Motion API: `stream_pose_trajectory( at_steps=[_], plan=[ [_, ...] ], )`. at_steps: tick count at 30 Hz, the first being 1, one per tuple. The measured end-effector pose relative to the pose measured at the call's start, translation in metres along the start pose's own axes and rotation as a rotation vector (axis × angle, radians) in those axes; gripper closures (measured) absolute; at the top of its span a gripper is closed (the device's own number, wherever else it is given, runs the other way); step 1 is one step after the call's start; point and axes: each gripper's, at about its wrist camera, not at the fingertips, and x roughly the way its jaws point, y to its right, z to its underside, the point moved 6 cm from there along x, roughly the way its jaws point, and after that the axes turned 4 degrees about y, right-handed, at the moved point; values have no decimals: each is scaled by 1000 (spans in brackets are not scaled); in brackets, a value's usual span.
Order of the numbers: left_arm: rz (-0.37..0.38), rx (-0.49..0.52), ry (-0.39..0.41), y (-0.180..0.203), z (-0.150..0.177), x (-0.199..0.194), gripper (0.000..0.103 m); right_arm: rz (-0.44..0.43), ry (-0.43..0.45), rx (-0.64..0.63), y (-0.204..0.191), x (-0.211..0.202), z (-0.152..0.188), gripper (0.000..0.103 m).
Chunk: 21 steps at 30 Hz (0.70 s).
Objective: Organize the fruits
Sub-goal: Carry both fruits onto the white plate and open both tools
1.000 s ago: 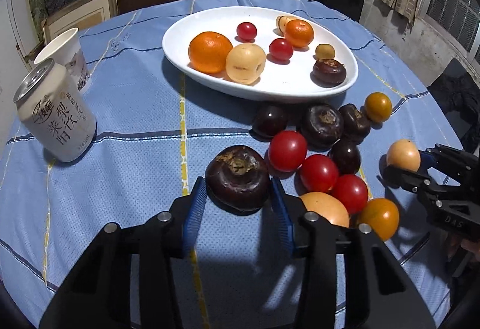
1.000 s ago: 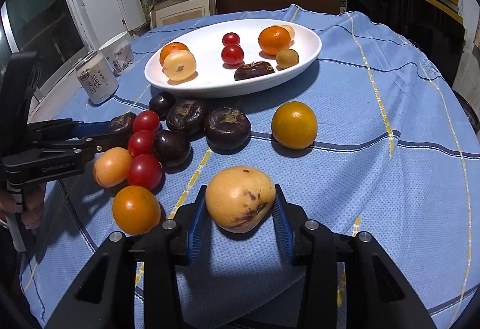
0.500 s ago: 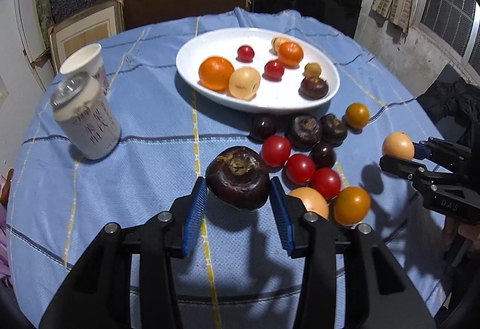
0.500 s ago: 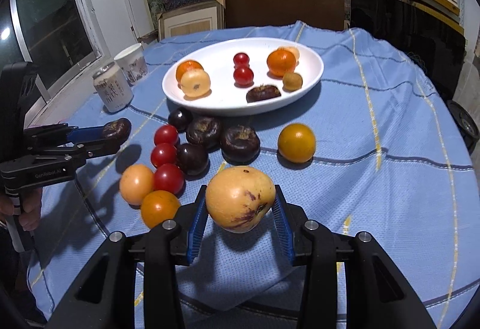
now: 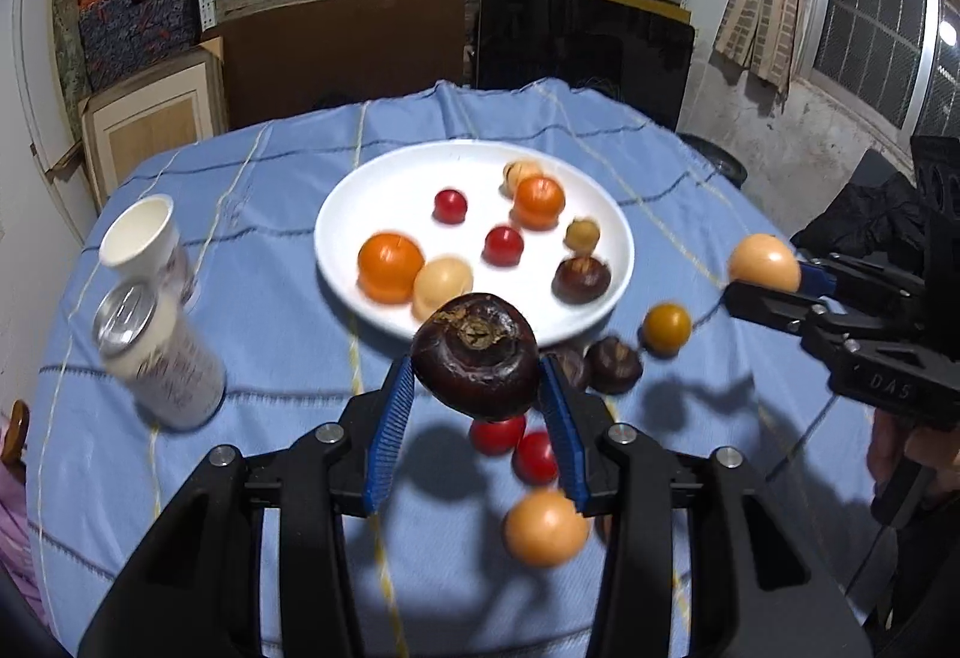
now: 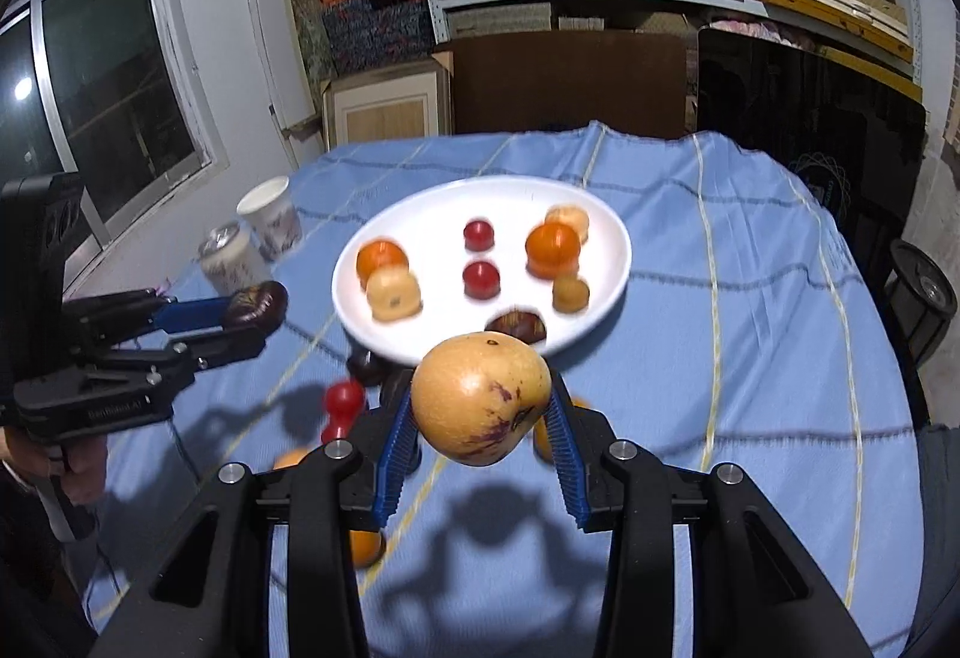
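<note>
The left gripper (image 5: 477,406) pinches a dark purple fruit (image 5: 477,352) between its blue pads, holding it in the air above the blue tablecloth (image 5: 270,448), just short of the near rim of the white plate (image 5: 366,214). The right gripper (image 6: 480,439) clamps a yellow fruit (image 6: 480,397) flecked with purple, also raised off the cloth and just in front of the plate's near edge.

On the plate lie two oranges (image 5: 390,265), two small red fruits (image 5: 504,245), a pale round fruit (image 5: 443,284), a small tan fruit (image 5: 581,236) and a dark fruit (image 5: 581,278) close to the right rim. The middle and the far left of the plate are bare white; the near rim is partly hidden behind each held fruit.

On the cloth between the plate and the grippers sit loose fruits: two dark ones (image 5: 613,364) and an amber one (image 5: 666,328) just beyond the plate's right edge, two red ones (image 5: 534,457) and a peach-coloured one (image 5: 545,526) under the left gripper.

A can (image 5: 159,352) and a paper cup (image 5: 141,238) stand together at the left side of the table, well apart from the plate, with open cloth between. The cloth to the right of the plate, toward the table's far right edge, is bare in the right wrist view. The two grippers are well apart from each other, one at each side of the loose fruit.
</note>
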Motion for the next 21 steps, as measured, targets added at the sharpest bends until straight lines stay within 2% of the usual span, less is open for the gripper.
stream_pose_trajectory(
  at_steps=[10,21],
  plan=[
    [16,-20,-37,4,-28,53,61,-39,-6,47,10,51,-37,61],
    [12,-27,-100,11,-31,104,61,-50,-44,172,31,98,-36,60]
  ],
)
